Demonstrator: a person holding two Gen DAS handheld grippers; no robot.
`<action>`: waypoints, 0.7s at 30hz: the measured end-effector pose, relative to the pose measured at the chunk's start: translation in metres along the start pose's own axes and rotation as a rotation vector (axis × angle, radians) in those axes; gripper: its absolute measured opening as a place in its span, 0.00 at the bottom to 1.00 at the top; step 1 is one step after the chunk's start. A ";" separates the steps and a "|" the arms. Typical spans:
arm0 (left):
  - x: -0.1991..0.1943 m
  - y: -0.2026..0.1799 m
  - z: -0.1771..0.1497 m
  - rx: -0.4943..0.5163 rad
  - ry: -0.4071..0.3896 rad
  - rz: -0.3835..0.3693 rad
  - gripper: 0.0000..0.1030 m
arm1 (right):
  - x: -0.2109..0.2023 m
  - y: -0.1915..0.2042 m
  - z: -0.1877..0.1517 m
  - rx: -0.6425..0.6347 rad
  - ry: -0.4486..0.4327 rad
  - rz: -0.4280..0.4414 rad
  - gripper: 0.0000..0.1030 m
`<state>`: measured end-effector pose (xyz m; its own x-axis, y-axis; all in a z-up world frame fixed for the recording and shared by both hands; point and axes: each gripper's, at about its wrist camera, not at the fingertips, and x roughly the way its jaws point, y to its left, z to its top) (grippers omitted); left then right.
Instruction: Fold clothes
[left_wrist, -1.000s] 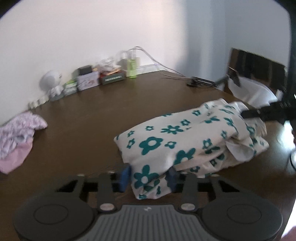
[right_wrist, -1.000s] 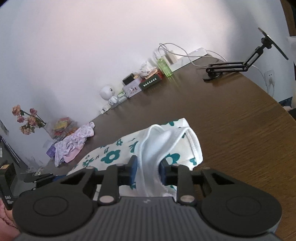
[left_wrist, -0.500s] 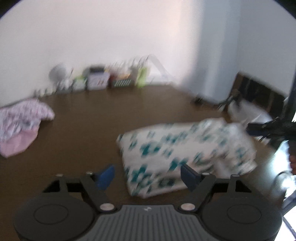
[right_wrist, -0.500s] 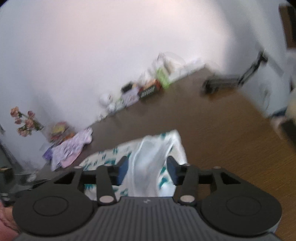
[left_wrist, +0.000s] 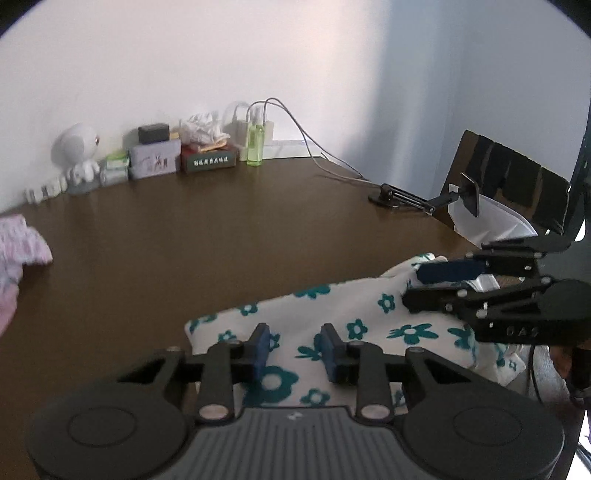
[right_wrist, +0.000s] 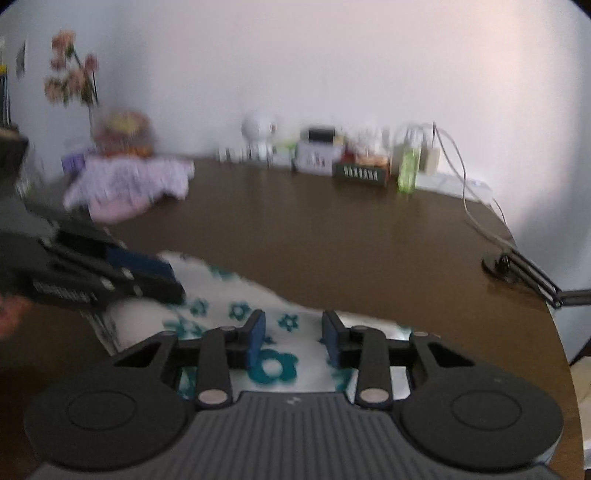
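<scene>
The soft white cloth with teal flowers (left_wrist: 332, 317) looks light and floppy. Both the left claw (left_wrist: 295, 350) and right claw (right_wrist: 291, 339) are closing with its near edge between them, not yet pinching; grab a thick folded edge.

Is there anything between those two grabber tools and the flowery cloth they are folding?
Nothing visible. The floral garment lies directly between the jaws of the left gripper and the right gripper, both closing on it. The boxes and green bottle stand far off by the wall.
</scene>
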<state>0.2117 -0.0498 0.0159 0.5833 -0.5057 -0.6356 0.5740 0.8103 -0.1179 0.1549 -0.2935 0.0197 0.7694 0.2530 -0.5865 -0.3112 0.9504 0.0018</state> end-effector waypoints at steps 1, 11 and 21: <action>0.002 0.002 -0.004 -0.012 -0.001 -0.007 0.28 | 0.001 -0.001 -0.007 0.004 0.015 0.003 0.32; -0.021 -0.013 0.007 0.040 -0.100 -0.077 0.50 | -0.028 0.004 0.007 0.008 -0.109 0.059 0.36; 0.002 -0.058 -0.024 0.140 -0.009 -0.127 0.26 | 0.025 0.018 0.015 -0.069 0.037 0.124 0.22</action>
<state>0.1651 -0.0907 0.0031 0.5057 -0.6043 -0.6157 0.7174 0.6910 -0.0889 0.1765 -0.2678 0.0172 0.7017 0.3600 -0.6148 -0.4413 0.8971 0.0217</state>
